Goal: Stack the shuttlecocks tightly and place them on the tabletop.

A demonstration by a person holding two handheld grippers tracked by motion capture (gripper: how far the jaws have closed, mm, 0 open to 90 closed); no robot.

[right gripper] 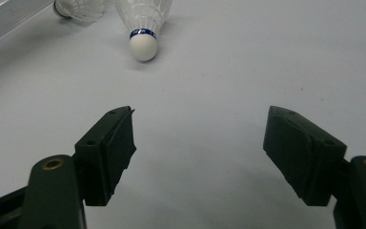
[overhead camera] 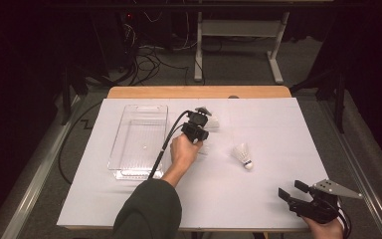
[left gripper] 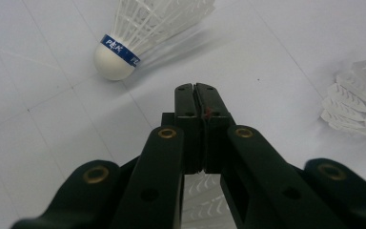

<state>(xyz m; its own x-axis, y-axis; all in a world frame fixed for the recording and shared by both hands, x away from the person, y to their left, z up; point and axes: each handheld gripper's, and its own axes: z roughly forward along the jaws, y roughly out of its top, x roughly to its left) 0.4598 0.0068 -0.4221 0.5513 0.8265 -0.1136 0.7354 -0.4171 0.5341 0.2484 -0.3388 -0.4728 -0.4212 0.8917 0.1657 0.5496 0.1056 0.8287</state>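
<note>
Far left on the white sheet-covered table (overhead camera: 258,199) lies a clear rectangular plastic tray (overhead camera: 139,140), long side running away from the person, nothing visible inside. Just right of it the left gripper (overhead camera: 202,121) hovers over the sheet, held by a hand (overhead camera: 184,152) w/ a dark green sleeve (overhead camera: 149,211); black cable trails back along the tray edge. In the left gripper view its tongs are pressed together, tips touching, pinching nothing I can make out; white feathers show beneath them. A white feathered shuttlecock w/ blue band (left gripper: 145,28) lies on its side just ahead, a 2nd white shuttlecock (left gripper: 357,102) off to the side, apart from the tongs. Further right, a 3rd white shuttlecock (overhead camera: 242,156) lies alone mid-table, cork toward the person. Bottom right, the right gripper (overhead camera: 293,191) sits near the table's front edge, well apart from it, tongs spread wide, empty
</note>
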